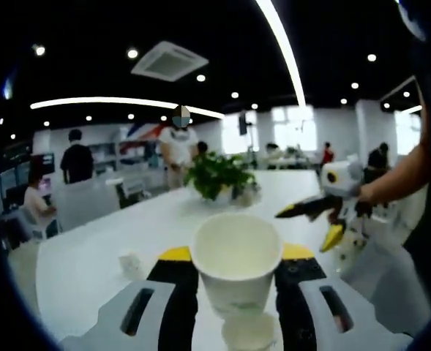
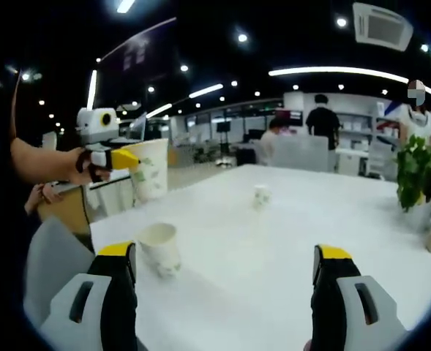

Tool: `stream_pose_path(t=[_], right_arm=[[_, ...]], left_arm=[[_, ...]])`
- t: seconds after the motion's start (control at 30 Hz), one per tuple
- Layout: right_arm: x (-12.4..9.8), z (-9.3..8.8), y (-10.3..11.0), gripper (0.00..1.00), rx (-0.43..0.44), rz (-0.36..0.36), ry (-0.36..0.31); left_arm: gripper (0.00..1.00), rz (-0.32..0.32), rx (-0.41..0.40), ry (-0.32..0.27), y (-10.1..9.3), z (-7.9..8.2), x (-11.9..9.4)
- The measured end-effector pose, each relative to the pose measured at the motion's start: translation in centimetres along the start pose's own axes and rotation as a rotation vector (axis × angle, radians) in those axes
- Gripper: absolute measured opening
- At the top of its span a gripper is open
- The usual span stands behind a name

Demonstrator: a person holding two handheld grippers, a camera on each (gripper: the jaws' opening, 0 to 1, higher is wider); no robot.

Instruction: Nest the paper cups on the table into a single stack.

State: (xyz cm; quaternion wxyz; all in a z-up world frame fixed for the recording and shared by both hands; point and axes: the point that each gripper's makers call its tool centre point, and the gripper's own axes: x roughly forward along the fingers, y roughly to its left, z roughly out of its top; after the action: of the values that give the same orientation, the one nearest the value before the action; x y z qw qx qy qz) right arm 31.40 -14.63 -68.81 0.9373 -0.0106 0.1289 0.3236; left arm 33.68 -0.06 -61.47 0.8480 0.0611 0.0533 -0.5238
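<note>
- My left tool [image 1: 237, 281] has a large paper cup [image 1: 237, 259] between its two jaws, closed in on the cup's sides, with the cup upright and its open mouth facing up
- From my right gripper view that same left tool [image 2: 124, 159] sits off to the left, raised above the bench [image 2: 274, 241], with the large cup [image 2: 149, 170] at its yellow tips
- Just below the held cup, between the bases of my left tool's jaws, I see a smaller cup [image 1: 248, 330] standing on the bench [image 1: 91, 248]
- My right tool [image 2: 226, 267] is wide open, both jaws well apart, with nothing between them but bare bench top
- In my left gripper view the right tool [image 1: 321, 219] comes in from the right, above the bench, its yellow-tipped jaws parted and holding nothing
- A paper cup [image 2: 160, 248] stands just ahead of my right tool's left jaw, close beside the yellow tip, leaning a little
- Another small cup [image 2: 261, 196] stands farther ahead of my right tool, well apart from it, near the middle of the bench
- A small white cup-like thing [image 1: 131, 265] sits to the left of my left tool's left jaw; it is too blurred to tell more
- A potted plant [image 1: 219, 177] stands beyond the held cup, far along the bench; it is on the far right of my right tool [image 2: 420, 179]
- People [image 1: 76, 157] stand and sit in the office behind the bench
</note>
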Motion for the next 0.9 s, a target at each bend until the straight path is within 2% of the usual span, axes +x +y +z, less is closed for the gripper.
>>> stream_pose_path(t=[0.1, 0.33, 0.73, 0.9], right_arm=[[0.0, -0.1, 0.4, 0.99, -0.003, 0.007, 0.003], [0.1, -0.1, 0.8, 0.99, 0.001, 0.013, -0.004], [-0.1, -0.4, 0.7, 0.99, 0.000, 0.009, -0.003], [-0.2, -0.6, 0.8, 0.99, 0.005, 0.008, 0.003]], left_arm=[[0.40, 0.007, -0.017, -0.021, -0.8, 0.3, -0.4], [0.39, 0.016, -0.014, -0.019, -1.6, -0.3, -0.8], [0.39, 0.040, -0.005, -0.031, -1.1, -0.6, -0.7], [0.39, 0.048, -0.006, -0.022, -0.9, -1.6, -0.3]])
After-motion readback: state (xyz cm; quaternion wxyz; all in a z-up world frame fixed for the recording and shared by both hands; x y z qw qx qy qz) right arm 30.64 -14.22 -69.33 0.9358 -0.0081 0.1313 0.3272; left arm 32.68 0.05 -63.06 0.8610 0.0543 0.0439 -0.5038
